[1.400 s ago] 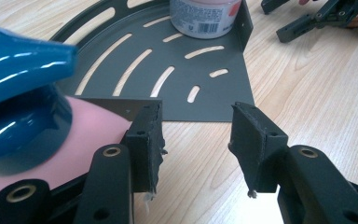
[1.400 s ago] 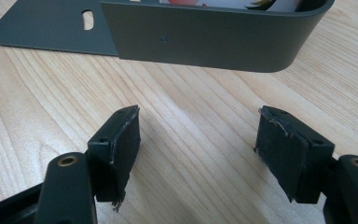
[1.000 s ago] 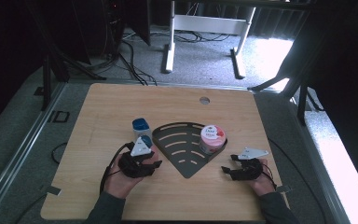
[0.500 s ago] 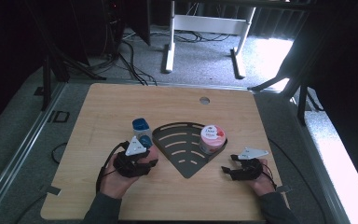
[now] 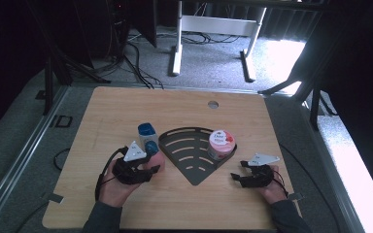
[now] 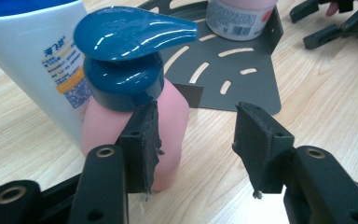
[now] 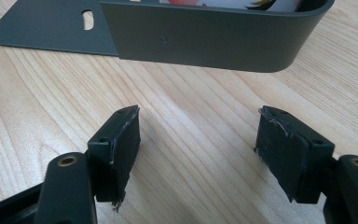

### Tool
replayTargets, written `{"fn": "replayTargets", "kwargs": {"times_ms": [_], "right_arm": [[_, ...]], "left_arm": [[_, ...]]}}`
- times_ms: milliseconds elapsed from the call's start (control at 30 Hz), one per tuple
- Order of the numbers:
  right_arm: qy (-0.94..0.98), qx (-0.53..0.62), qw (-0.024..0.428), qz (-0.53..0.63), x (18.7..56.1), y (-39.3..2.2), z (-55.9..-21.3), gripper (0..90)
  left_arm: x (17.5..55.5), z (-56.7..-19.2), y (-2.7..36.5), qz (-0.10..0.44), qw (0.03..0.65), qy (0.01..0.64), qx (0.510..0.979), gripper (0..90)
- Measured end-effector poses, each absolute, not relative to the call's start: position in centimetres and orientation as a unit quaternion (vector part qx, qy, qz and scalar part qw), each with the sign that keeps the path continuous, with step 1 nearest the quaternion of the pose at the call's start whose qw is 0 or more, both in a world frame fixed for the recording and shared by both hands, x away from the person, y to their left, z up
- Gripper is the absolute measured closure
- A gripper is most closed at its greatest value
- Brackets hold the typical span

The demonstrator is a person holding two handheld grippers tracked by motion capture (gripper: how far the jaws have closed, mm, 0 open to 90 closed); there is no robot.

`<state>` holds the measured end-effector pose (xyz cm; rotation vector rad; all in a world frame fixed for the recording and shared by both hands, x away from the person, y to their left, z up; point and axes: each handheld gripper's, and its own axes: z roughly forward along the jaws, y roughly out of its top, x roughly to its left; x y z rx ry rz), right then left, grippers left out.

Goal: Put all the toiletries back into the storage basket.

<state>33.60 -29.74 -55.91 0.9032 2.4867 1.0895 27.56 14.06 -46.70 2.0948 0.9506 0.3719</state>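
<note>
Fingers [image 6: 142, 140] beside pink pump bottle [image 6: 172, 116]

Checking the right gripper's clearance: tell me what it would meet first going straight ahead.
Probably the outer wall of the dark corner rack; bare table lies between it and the right gripper.
</note>
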Motion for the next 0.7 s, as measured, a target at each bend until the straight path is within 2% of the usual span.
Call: {"fn": "replayTargets", "kwargs": {"times_ms": [233,700], "right_arm": [[0.861,0.313,0.14,0.377,33.6,-29.7,-55.9,30.0],[0.86,0.313,0.139,0.377,33.6,-29.7,-55.9,29.9]], "left_arm": [[27.6,-46.6,14.7,0.145,0.391,0.385,0.823,49.0],[28.6,-47.2,15.2,0.162,0.373,0.408,0.817,38.7]]}}
